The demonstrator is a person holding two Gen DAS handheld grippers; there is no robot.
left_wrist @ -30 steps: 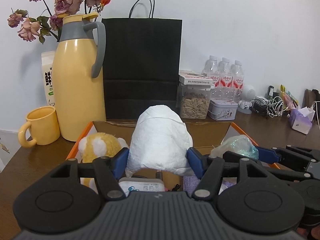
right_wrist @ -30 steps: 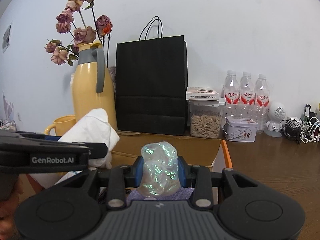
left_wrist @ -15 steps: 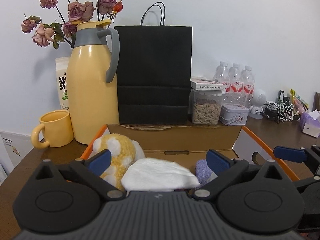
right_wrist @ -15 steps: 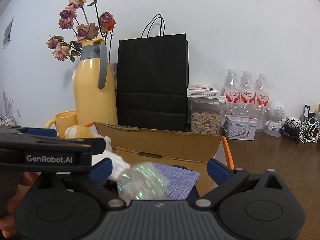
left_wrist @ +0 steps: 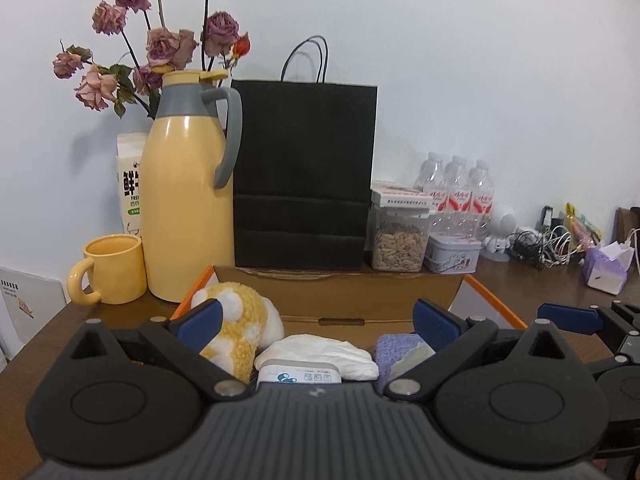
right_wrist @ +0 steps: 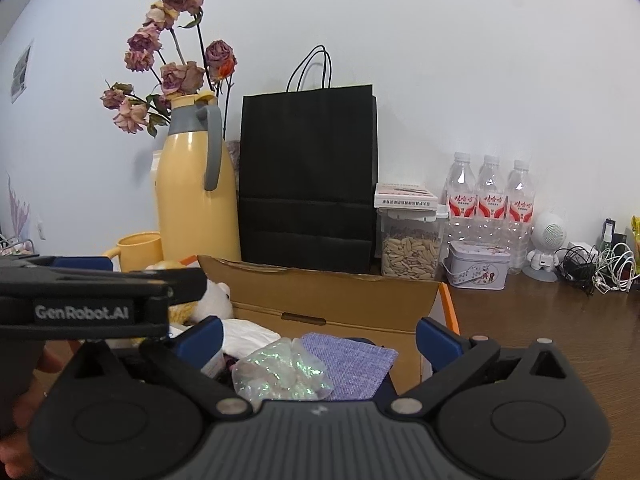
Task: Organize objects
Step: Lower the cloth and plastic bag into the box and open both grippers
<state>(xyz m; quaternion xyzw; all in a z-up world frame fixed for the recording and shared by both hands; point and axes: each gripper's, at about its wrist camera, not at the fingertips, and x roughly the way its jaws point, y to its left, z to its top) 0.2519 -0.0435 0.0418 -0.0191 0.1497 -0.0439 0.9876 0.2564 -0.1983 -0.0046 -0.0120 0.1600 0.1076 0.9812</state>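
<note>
An open cardboard box [left_wrist: 360,288] with orange edges sits in front of me. Inside lie a white crumpled pouch [left_wrist: 320,354], a yellow-and-white plush toy [left_wrist: 240,320], a purple woven cloth [right_wrist: 352,358] and an iridescent plastic bag [right_wrist: 284,372]. My left gripper [left_wrist: 318,318] hangs wide open over the white pouch with nothing between its fingers. My right gripper [right_wrist: 318,334] is also wide open above the iridescent bag and does not touch it. The left gripper's body [right_wrist: 84,300] shows at the left of the right wrist view.
Behind the box stand a yellow thermos jug [left_wrist: 186,188] with dried roses, a yellow mug [left_wrist: 114,274], a milk carton [left_wrist: 132,180], a black paper bag [left_wrist: 306,176], a seed jar [left_wrist: 400,236], a tin [left_wrist: 454,254] and water bottles [left_wrist: 456,192]. Cables [right_wrist: 600,268] lie far right.
Both grippers opened and let go: the white pouch dropped from the left jaws into the box, the iridescent bag from the right jaws onto the purple cloth. The left view shifted back slightly.
</note>
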